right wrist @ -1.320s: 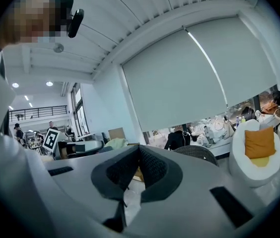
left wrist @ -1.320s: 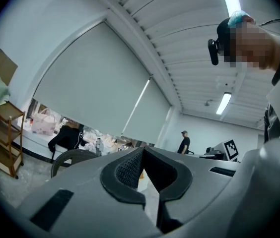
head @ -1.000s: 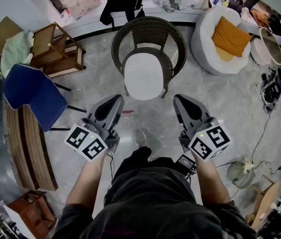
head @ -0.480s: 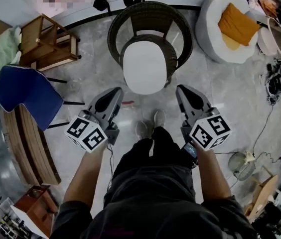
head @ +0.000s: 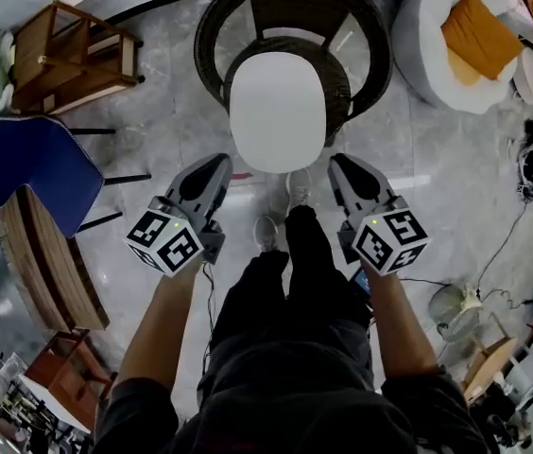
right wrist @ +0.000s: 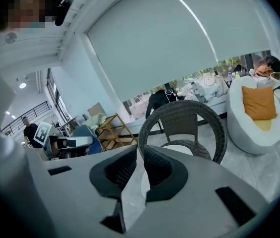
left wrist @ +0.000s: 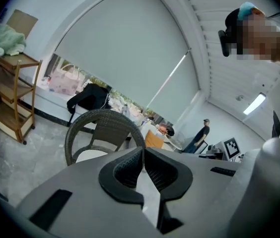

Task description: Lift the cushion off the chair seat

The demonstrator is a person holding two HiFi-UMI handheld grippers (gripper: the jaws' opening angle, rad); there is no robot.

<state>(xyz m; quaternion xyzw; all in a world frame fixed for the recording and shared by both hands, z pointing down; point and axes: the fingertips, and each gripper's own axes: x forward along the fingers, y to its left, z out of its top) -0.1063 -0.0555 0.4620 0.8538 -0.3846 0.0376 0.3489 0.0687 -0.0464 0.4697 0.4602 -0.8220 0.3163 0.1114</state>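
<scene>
On your far left stand a wooden shelf unit (head: 73, 50) and a blue seat (head: 25, 159), both well apart from the work and no bother to you. Your left gripper (head: 216, 163) hangs just short of the near left edge of the cushion (head: 277, 112). Its jaws are pressed together with nothing between them, as its own view shows. The cushion is a white oval pad lying flat on the seat of the wicker chair (head: 295, 8), straight ahead of you. It looks thin, soft and light, so expect it to sag and fold if you lift it from one point. Pinching the near rim at two spots, one per gripper, should keep it level. The chair's curved back and arms wrap the sides and rear of the seat, so the front edge looks like the only open way in. Your own shoes (head: 281, 211) sit right before it. Your right gripper (head: 340, 164) hangs near the right front edge, likewise closed and empty. Both pairs of jaws must open before they can bite. Further right, a round white lounger (head: 418, 55) with an orange pillow (head: 479, 31) and floor cables (head: 531, 159) lie clear of your reach.
</scene>
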